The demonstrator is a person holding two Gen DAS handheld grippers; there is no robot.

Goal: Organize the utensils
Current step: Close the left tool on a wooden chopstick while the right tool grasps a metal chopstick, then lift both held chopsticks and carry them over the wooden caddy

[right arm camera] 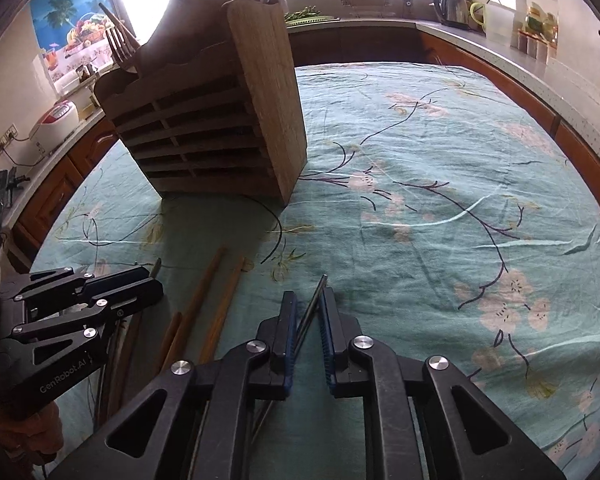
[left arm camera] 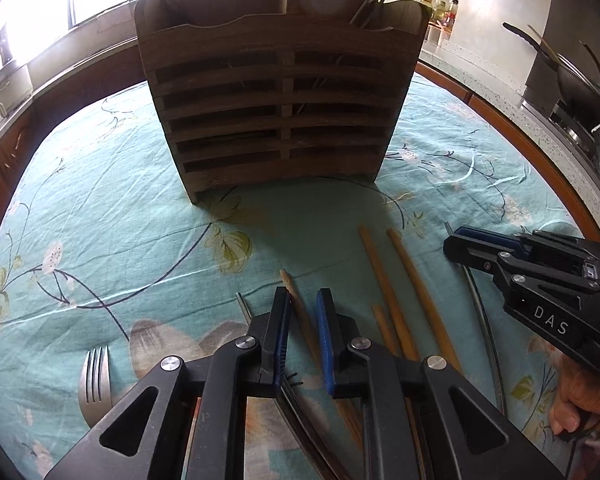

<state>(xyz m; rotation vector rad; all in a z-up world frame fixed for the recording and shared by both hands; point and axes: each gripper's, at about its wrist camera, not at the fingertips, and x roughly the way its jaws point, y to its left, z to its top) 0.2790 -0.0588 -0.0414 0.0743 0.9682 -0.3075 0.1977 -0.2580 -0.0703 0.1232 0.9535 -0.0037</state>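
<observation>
Two grippers hover at six o'clock of the wooden caddy (left arm camera: 276, 92). The left gripper (left arm camera: 303, 332) straddles a wooden chopstick (left arm camera: 300, 312), unclenched; the right gripper (right arm camera: 309, 328) likewise straddles a metal chopstick (right arm camera: 314, 304).

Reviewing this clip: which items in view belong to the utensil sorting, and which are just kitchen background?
Job:
wooden utensil holder
wooden chopsticks
fork
metal chopstick between the right gripper fingers
left gripper

Background:
wok
kettle
rice cooker

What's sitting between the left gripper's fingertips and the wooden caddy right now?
In the left wrist view, only bare floral tablecloth lies between the left gripper and the wooden caddy; a wooden chopstick tip just clears the fingers.
</observation>
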